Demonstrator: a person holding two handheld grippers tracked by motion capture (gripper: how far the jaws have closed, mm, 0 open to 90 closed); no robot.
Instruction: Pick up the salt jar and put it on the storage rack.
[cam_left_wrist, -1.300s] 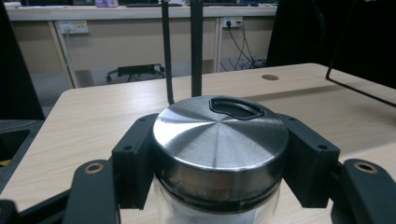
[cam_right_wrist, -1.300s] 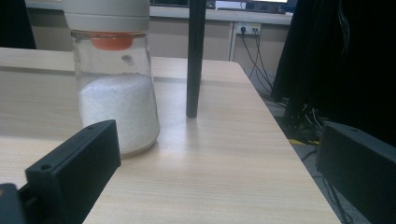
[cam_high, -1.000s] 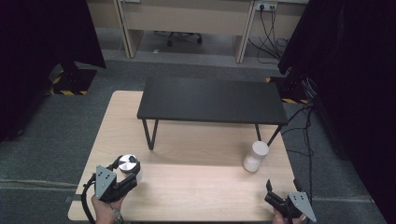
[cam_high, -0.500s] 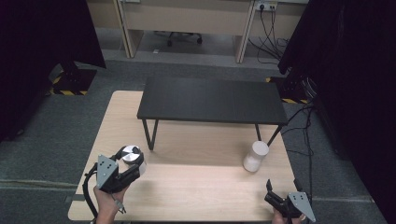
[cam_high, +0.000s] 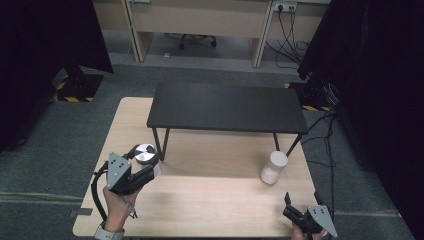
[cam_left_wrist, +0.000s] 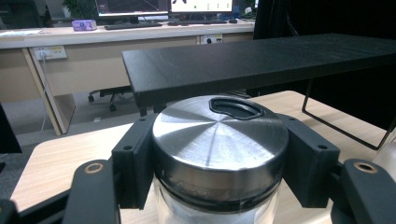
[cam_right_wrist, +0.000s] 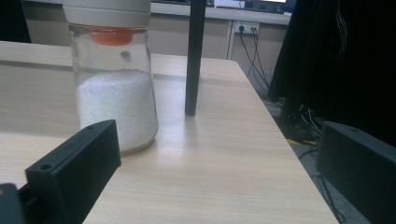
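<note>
Since a second ago the left gripper (cam_high: 145, 167) has carried the metal-lidded glass jar (cam_high: 145, 154) up and a little forward toward the near-left leg of the black shelf (cam_high: 227, 107); the right gripper (cam_high: 295, 212) has not shifted. Largest to smallest: pale wood worktop (cam_high: 210, 200); black shelf standing across its far half; white-filled jar (cam_high: 273, 167) with pale lid near the shelf's right leg, well apart from the right gripper, jaws apart and empty at the near right edge. Left jaws clamped on either side of the metal-lidded glass jar's lid (cam_left_wrist: 219, 140), jar off the worktop.
</note>
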